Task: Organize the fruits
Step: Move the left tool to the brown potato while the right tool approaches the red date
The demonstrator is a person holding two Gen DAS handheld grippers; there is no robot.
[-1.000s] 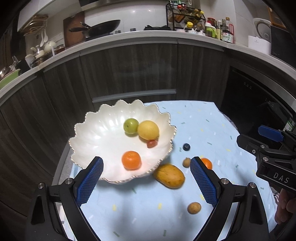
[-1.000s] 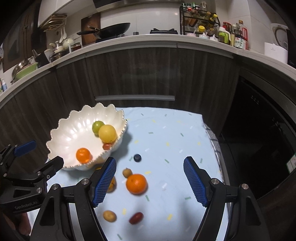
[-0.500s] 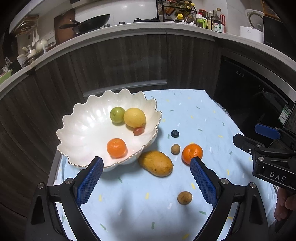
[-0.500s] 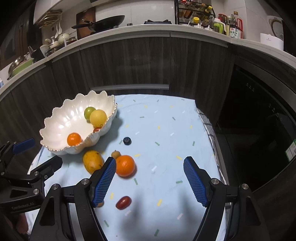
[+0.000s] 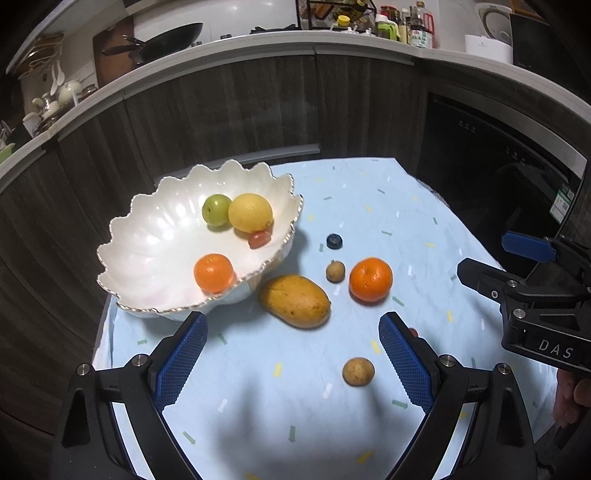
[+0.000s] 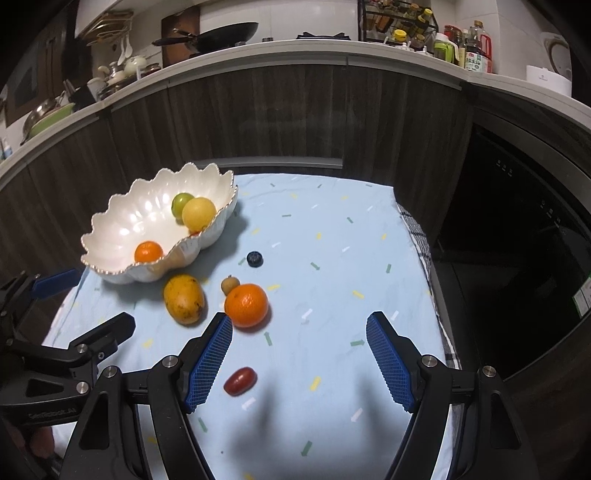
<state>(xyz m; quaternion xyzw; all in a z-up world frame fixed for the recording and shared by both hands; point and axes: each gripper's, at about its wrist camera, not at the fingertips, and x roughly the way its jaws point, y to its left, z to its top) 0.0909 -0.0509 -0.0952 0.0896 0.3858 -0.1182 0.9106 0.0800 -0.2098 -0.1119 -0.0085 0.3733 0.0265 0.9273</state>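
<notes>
A white scalloped bowl [image 5: 147, 236] [image 6: 122, 229] stands at the table's left and holds a green fruit [image 5: 216, 209], a yellow fruit [image 5: 250, 213], a small red fruit [image 5: 259, 239] and an orange [image 5: 214, 272]. On the cloth lie a mango [image 5: 294, 301] [image 6: 183, 299], an orange [image 5: 370, 279] [image 6: 246, 305], a blueberry [image 5: 334, 240] [image 6: 254, 258], two small brown fruits [image 5: 335, 271] [image 5: 358, 371] and a red date-like fruit [image 6: 240, 381]. My left gripper [image 5: 291, 362] is open and empty, near the mango. My right gripper [image 6: 299, 362] is open and empty, behind the orange and red fruit.
The table has a light blue confetti-pattern cloth [image 6: 325, 236]. Dark wood cabinets [image 6: 280, 118] curve behind it, under a counter with a wok [image 6: 218, 33] and bottles [image 6: 469, 51]. A dark appliance [image 6: 517, 206] stands at the right. The right gripper shows in the left wrist view [image 5: 532, 295].
Both grippers have drawn back and away from the table. The fruits and bowl now sit farther ahead in both views. Nothing was picked up; both stay open.
</notes>
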